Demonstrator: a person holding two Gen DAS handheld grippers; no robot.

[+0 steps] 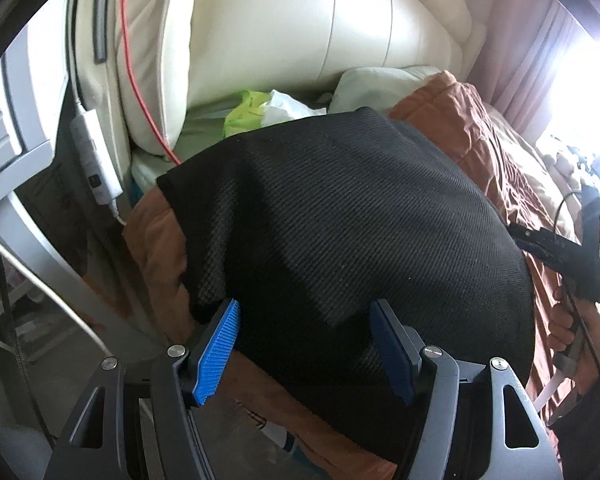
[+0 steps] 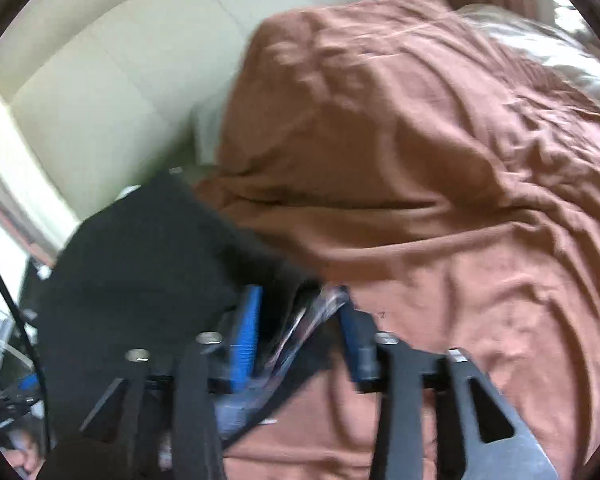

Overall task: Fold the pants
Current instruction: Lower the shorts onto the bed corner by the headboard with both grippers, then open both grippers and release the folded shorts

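**Black pants lie folded on the brown bedspread, left tool spread wide at their near edge**

The pants (image 1: 340, 232) lie as a broad, dark, ribbed block on the rumpled brown bedspread (image 1: 480, 128), their near edge reaching down between the fingers of the left tool (image 1: 304, 344). That tool stands wide apart, its blue ribbed pads (image 1: 216, 352) on either side of the cloth's edge and not pressed together; it has hold of nothing that can be seen. Behind the pants a cream padded headboard (image 1: 284, 28) rises, with a green and white plastic bag (image 1: 260, 108) at its foot and a red cord (image 1: 140, 64) running down across it. A white cable controller (image 1: 94, 160) hangs at the left.

At the right edge of the left wrist view the right tool (image 1: 540, 244) reaches to the pants' far side, held in the person's hand (image 1: 572, 320).

The right wrist view is blurred. There the right tool (image 2: 296, 332) has its blue pads (image 2: 246, 344) parted, with dark cloth of the pants (image 2: 140, 256) and something streaked and pale between them; whether it grips that cloth cannot be told. The bedspread (image 2: 440, 160) fills the rest of that view.
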